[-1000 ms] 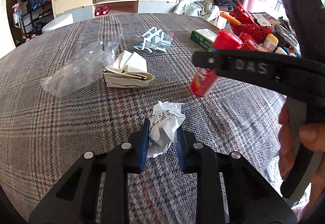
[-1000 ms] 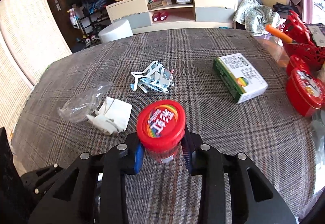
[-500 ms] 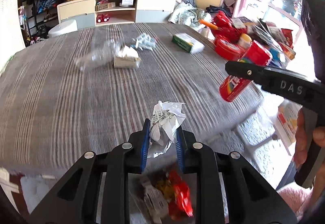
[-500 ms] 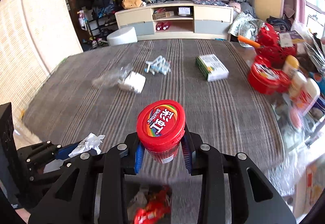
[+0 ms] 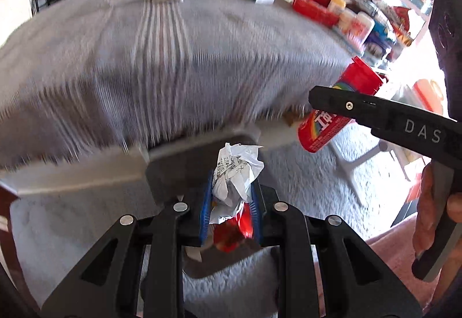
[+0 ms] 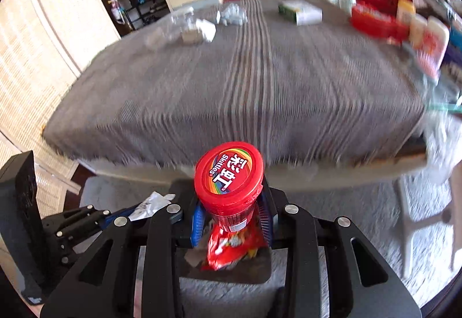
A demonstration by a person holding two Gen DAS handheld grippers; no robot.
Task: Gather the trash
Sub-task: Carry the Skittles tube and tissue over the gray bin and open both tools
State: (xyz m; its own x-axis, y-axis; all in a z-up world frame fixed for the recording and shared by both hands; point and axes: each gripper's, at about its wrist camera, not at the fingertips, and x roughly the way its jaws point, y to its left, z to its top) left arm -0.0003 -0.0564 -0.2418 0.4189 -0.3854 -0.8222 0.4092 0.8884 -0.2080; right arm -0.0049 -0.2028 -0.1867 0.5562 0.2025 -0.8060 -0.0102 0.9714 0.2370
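Observation:
My left gripper (image 5: 231,202) is shut on a crumpled white receipt (image 5: 235,170) and holds it over a dark trash bin (image 5: 173,173) on the floor in front of the table. My right gripper (image 6: 231,214) is shut on a red Skittles tub (image 6: 229,181), also above the bin (image 6: 228,274), where a red wrapper (image 6: 234,246) lies inside. The tub also shows in the left wrist view (image 5: 337,113), and the receipt in the right wrist view (image 6: 151,202).
The grey plaid table (image 6: 245,81) behind the bin carries a clear plastic bag (image 6: 170,26), a white folded carton (image 6: 202,31), torn blue-white packaging (image 6: 234,15), a green box (image 6: 300,10) and red containers (image 6: 378,20). Pale carpet (image 6: 361,217) surrounds the bin.
Both grippers have pulled back from over the table and tipped downward, so they are now above the bin at the table's front edge, still holding the receipt and the tub.

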